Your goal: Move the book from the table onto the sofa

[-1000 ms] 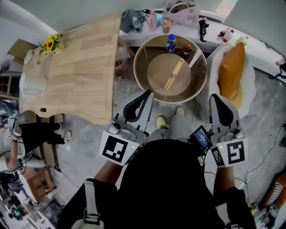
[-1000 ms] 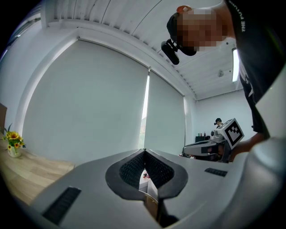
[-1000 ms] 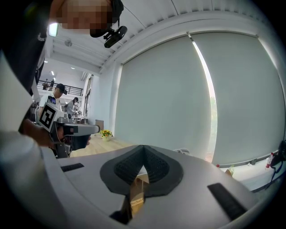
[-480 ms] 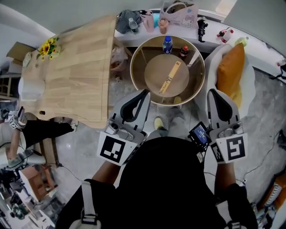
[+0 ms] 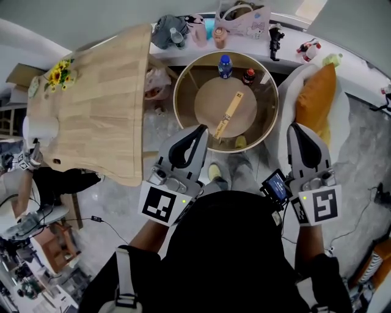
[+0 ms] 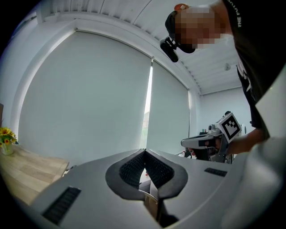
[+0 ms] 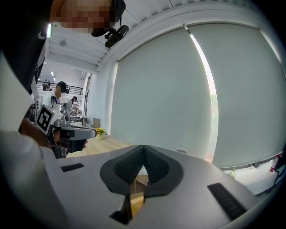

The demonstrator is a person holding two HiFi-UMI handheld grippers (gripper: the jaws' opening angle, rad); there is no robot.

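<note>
In the head view a narrow yellow book point(image 5: 228, 115) lies on the round glass-topped table point(image 5: 183, 79) ahead of me. To the right stands the white sofa point(image 5: 343, 125) with an orange cushion point(image 5: 314, 101) on it. My left gripper point(image 5: 201, 128) hovers at the table's near rim, shut with nothing in it. My right gripper point(image 5: 297, 127) is held over the sofa's near left edge, shut and empty too. The left gripper view shows its pads point(image 6: 134, 167) pressed together, and the right gripper view shows the same pads point(image 7: 132, 165) meeting. Neither gripper touches the book.
A long wooden table point(image 5: 91, 104) with sunflowers point(image 5: 58, 72) fills the left. A blue bottle point(image 5: 225, 66) and a dark bottle point(image 5: 248, 76) stand at the round table's far side. Behind runs a shelf of bags and toys point(image 5: 244, 18). Another person point(image 5: 24, 183) sits at far left.
Both grippers have moved forward together toward the round table, which now sits lower and nearer in the head view. Both stay shut and empty.
</note>
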